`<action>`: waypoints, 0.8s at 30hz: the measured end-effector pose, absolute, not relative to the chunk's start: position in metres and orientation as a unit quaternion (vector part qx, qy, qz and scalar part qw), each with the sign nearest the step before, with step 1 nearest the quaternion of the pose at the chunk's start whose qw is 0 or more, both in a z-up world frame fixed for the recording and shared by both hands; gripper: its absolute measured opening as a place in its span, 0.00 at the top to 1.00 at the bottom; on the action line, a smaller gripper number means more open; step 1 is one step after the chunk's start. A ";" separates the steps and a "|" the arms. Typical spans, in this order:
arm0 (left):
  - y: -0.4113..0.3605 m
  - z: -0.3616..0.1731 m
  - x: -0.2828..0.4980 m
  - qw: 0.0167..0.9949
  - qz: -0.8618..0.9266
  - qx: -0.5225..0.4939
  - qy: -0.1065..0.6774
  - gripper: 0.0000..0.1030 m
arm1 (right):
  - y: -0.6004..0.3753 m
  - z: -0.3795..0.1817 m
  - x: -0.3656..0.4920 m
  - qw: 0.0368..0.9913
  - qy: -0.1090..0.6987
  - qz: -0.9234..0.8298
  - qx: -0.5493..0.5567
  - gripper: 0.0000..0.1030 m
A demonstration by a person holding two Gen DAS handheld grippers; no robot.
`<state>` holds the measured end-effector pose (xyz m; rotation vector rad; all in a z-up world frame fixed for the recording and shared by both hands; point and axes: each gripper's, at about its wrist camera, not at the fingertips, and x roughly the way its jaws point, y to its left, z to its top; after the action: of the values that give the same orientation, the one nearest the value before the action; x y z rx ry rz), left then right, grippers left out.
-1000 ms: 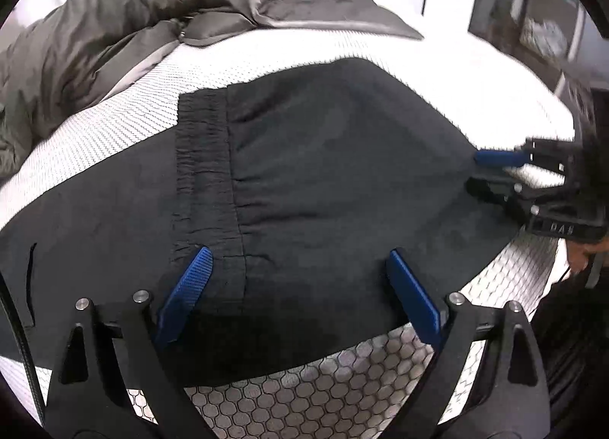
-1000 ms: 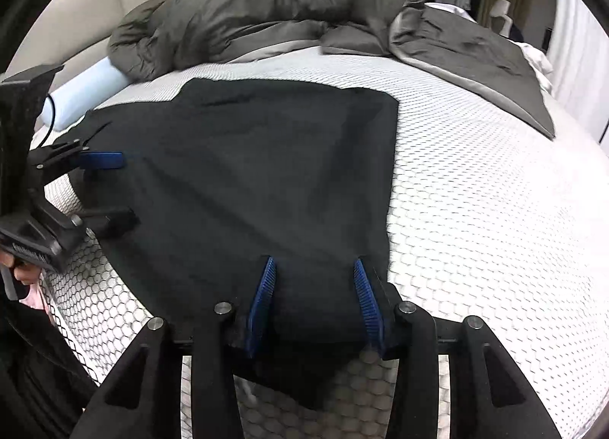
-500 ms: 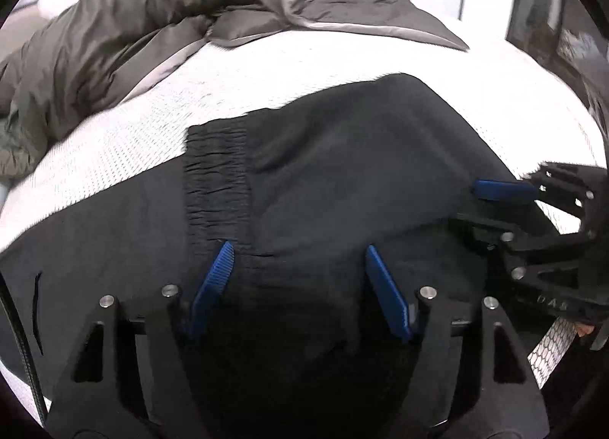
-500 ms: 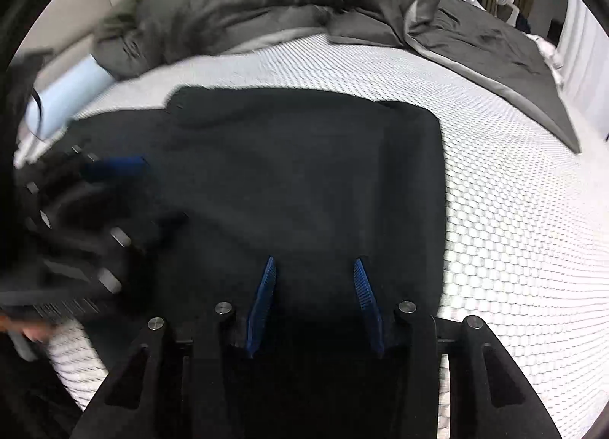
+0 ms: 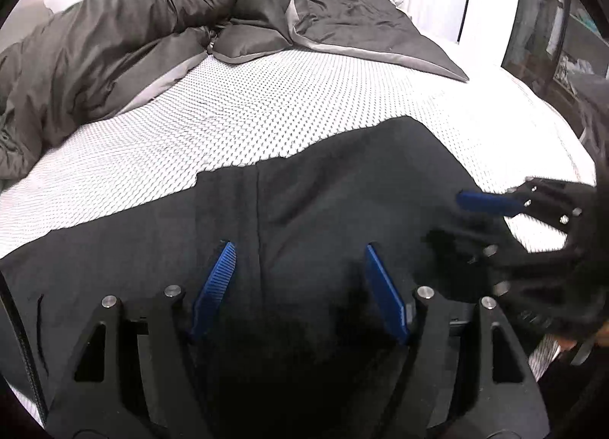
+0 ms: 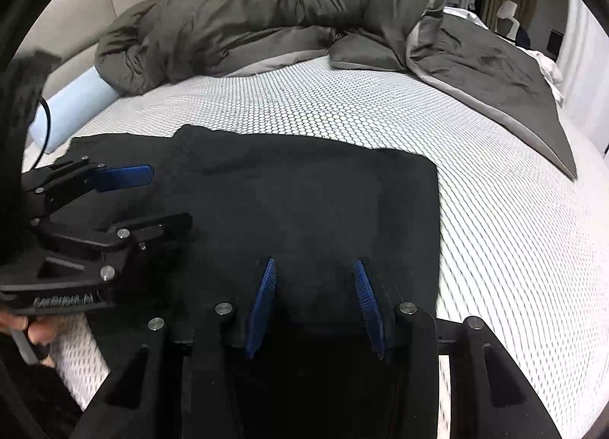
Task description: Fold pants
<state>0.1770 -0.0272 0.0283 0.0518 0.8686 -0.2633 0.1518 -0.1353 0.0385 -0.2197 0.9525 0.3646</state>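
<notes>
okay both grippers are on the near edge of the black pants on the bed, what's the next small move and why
Probably carry that near edge away, toward the far edge of the pants. The left gripper and right gripper each have dark fabric bunched between their pads, and the far part lies flat on the mattress.

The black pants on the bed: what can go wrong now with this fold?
The left gripper has just been closing, with the black pants between its fingers, but a firm hold is not visible, so the cloth may slip. The right gripper holds a thicker bunch; uneven lifting could skew the fold. The grey duvet lies close behind.
</notes>
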 end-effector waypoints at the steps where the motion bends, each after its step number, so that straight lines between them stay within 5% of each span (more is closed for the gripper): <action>1: -0.028 0.026 0.185 0.895 -0.128 0.024 0.426 0.34 | -0.133 0.034 0.159 0.862 0.464 0.175 -0.105 0.57; 24: -0.007 0.022 0.236 0.893 -0.063 -0.014 0.444 0.38 | -0.139 0.029 0.221 0.858 0.480 0.159 -0.085 0.55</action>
<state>0.2359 -0.0074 0.0216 -0.0300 0.9220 -0.1308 0.2210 -0.1391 0.0288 -0.1793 1.0090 0.3334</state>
